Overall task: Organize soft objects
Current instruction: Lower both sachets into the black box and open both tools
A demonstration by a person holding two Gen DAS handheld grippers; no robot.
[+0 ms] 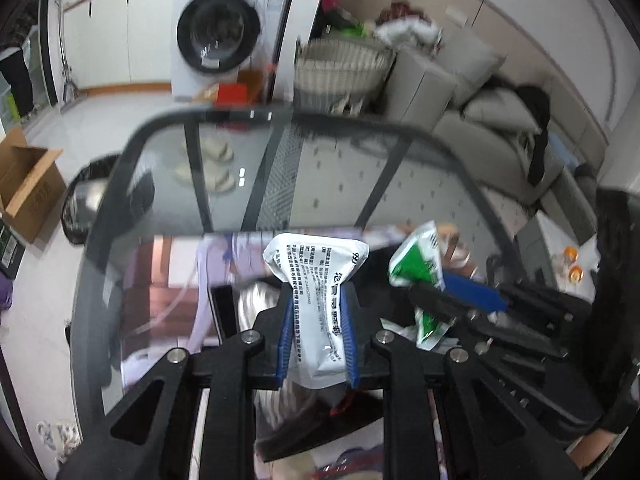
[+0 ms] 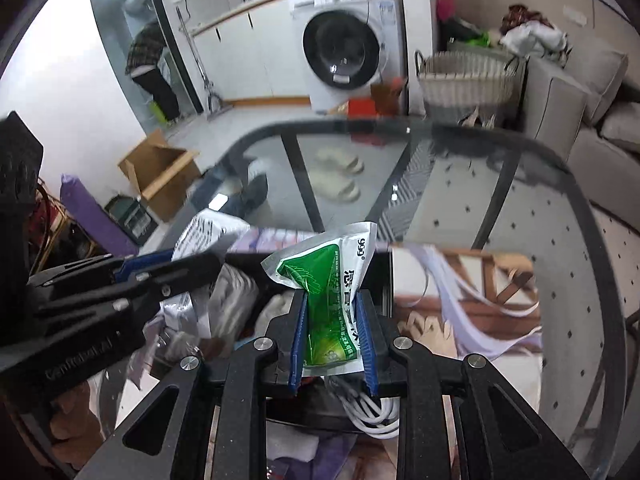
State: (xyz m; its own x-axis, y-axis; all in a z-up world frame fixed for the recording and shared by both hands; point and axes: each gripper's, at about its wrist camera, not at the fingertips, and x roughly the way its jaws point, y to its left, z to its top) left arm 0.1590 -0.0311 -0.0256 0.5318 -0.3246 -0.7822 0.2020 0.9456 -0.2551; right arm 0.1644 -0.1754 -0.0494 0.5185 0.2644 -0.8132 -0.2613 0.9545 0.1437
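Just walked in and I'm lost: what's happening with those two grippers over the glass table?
A person is holding a gripper in each hand. The left gripper is clamped on a white printed sachet, and the right gripper is clamped on a green sachet. Both packets are held above the glass table, near a dark box of soft items.

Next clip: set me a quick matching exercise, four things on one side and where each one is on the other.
Things:
1. white sachet
2. green sachet
3. slippers
4. cardboard box

Places:
A. on the floor under the glass table
B. clamped in the right gripper
C. on the floor left of the table
D. clamped in the left gripper

Pairs: 1-D, 2-B, 3-A, 4-C
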